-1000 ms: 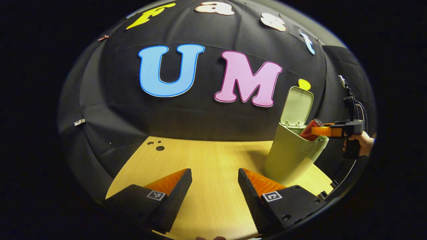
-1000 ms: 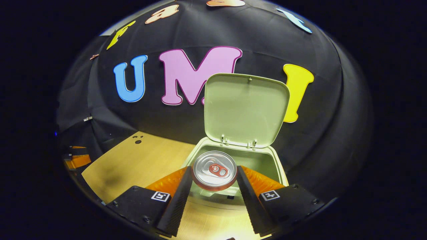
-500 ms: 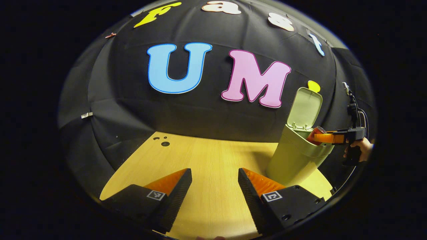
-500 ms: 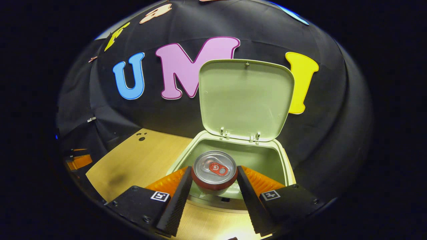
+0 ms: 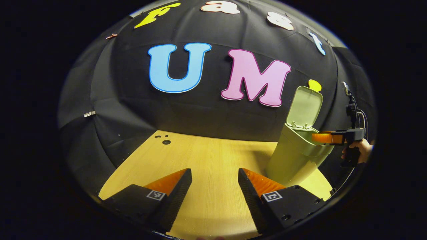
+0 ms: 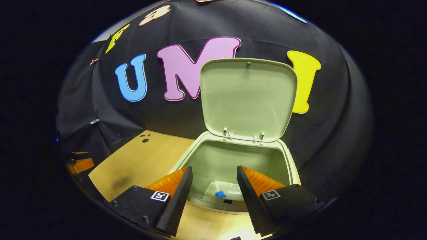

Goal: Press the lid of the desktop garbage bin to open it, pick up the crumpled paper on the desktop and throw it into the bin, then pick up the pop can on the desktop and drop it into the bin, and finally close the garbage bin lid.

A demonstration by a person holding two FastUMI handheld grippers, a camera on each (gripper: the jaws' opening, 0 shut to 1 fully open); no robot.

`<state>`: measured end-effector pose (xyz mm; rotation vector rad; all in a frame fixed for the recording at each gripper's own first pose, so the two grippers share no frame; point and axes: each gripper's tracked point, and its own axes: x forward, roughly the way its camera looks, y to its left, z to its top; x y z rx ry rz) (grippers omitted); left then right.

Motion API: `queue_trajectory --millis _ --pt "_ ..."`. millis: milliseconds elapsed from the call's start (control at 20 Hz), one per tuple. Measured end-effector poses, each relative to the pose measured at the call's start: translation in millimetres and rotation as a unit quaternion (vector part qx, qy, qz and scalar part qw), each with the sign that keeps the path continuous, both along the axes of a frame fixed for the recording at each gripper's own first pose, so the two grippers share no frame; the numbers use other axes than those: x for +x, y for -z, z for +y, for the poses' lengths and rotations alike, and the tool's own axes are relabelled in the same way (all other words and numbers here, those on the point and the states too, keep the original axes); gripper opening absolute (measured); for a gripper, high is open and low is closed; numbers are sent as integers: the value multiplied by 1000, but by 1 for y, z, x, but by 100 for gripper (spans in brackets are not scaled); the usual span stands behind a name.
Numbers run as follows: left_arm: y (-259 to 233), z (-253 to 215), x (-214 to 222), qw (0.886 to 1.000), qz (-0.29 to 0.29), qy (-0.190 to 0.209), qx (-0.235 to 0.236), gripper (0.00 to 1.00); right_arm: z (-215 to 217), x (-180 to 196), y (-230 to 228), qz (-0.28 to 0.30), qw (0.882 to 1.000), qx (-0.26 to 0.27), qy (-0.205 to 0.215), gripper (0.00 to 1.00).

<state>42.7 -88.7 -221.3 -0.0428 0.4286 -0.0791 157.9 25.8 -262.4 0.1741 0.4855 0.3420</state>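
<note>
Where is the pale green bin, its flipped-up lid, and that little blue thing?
Pale green plastic bin (image 5: 293, 156): left gripper view, on its outer side wall.
Flipped-up green lid (image 6: 248, 96): right gripper view, on the lid's inner face.
Little blue thing (image 6: 220, 194): right gripper view, down inside the bin.

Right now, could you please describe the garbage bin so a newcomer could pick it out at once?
On the light wooden tabletop, look to its far right side, by the black cloth wall. There stands the pale green plastic bin, tall and boxy, the one item with its hinged lid standing upright over an open mouth.
</note>
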Motion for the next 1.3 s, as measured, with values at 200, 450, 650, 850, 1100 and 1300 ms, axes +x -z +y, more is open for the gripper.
queue_trajectory --millis 200,450,650,850,1100,1300 --pt "-4 -1 -3 1000 -3 4 2 90 -21 17 -49 -51 998 12 31 84" --pt "-10 -9 -5 1000 -11 13 -3 90 -51 38 -105 -113 992 -13 61 83" --pt "-13 -13 -10 1000 -16 18 -7 90 -59 59 -143 -154 986 -6 72 83" --pt "-11 -18 -12 1000 -12 20 -14 90 -61 84 -164 -172 981 13 85 82" --pt "-15 -24 -17 1000 -14 22 -5 90 -76 113 -169 -189 974 29 124 82" --pt "-10 -23 -24 1000 -5 12 -2 90 -82 130 -171 -209 968 25 138 82"
